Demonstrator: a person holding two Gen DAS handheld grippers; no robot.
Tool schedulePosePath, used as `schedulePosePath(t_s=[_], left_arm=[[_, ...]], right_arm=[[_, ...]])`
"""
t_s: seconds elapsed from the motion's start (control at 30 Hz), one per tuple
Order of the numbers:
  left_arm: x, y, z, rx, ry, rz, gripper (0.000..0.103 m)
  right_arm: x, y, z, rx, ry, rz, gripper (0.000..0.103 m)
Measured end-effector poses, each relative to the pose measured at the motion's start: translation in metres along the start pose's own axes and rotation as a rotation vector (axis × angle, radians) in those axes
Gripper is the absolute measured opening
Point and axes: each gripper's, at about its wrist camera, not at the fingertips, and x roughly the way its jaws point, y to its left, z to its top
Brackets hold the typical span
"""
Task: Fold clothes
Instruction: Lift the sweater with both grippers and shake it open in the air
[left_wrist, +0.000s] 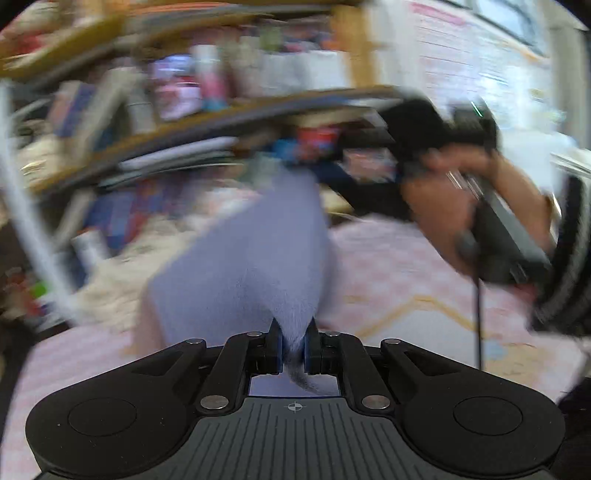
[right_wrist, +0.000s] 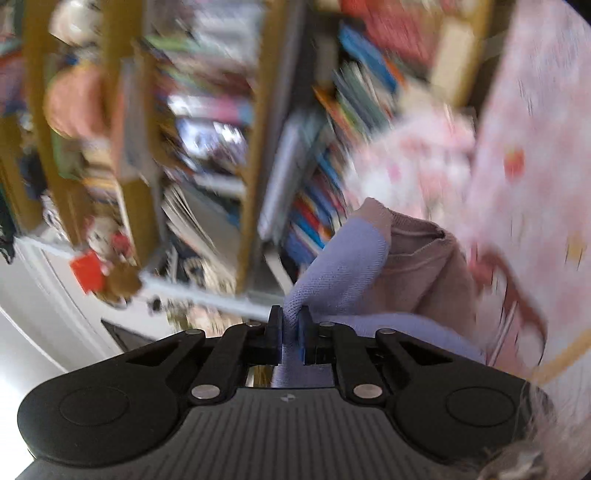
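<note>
A lavender knit garment hangs stretched in the air above a pink patterned bedspread. My left gripper is shut on one edge of it, with cloth pinched between the blue pads. In the right wrist view the same lavender garment shows a dusty pink cuff and inner lining. My right gripper is shut on a fold of it. The left wrist view also shows the person's hand holding the other gripper's black handle at the right. Both views are motion-blurred.
A wooden bookshelf crammed with books and boxes stands close behind the bed. A pink floral pillow lies near the shelf. A black cable hangs from the handle. A white door or wall is at the lower left.
</note>
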Motion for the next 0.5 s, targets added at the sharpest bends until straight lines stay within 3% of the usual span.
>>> schedulePosePath(t_s=[0.1,0.27,0.37,0.5], left_arm=[[0.003,-0.009,0.024,0.029,-0.093,-0.124,0.007],[-0.041,0.028,0.082,-0.099,-0.38,-0.304,0.006],[-0.031,0.053,0.044,-0.206,-0.289,-0.277,0.005],[-0.019,0.087,-0.006,-0.349,-0.167,-0.24,0.006]], right_arm=[[-0.029,0.036,0.028,-0.148,-0.092,-0.005,0.008],[-0.048,0.144,0.065,-0.43,-0.215,0.11,0.008],[-0.036,0.203,0.063,-0.561,-0.215,0.212,0.008],[0.021,0.227,0.038,-0.645,-0.074,0.133,0.008]])
